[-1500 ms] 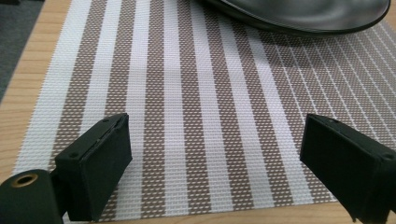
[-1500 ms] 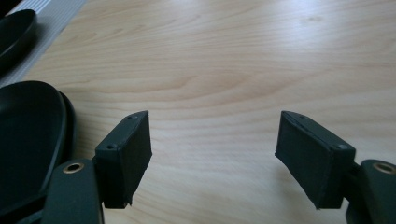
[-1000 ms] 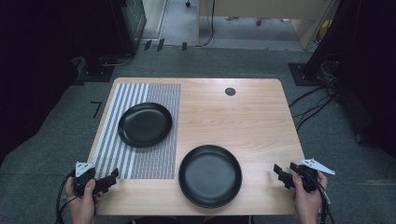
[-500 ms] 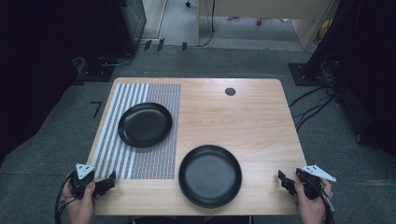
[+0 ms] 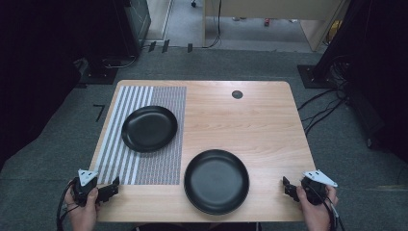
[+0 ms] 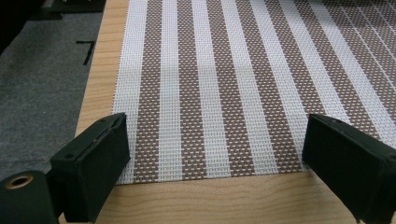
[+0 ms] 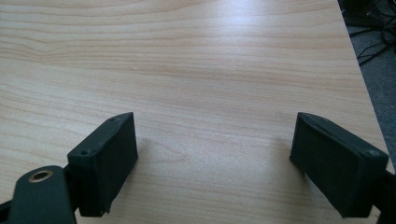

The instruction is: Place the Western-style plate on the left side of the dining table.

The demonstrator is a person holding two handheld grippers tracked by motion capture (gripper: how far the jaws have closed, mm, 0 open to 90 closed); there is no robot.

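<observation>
**Operator:** State of the right gripper [image 5: 290, 186]?

**Technician:** Jaws spread wide, having just been opening; nothing between them, bare wooden table [image 7: 196, 70] beneath.

**Operator:** Nearest workpiece?

**Technician:** The near black plate [image 5: 216, 181], directly to that gripper's left, close but apart. It is round, so it has no long axis. The right hand is nearer.

**Operator:** Left gripper [image 5: 113, 188]?

**Technician:** Also spread and empty, at the striped placemat [image 6: 233, 84] near edge. The far black plate [image 5: 149, 128] lies ahead on the mat.

**Operator:** Clearance?

**Technician:** Open tabletop ahead; table edge just to the right gripper's right.

high view overhead, gripper views close, table [image 5: 250, 125] shared
</observation>
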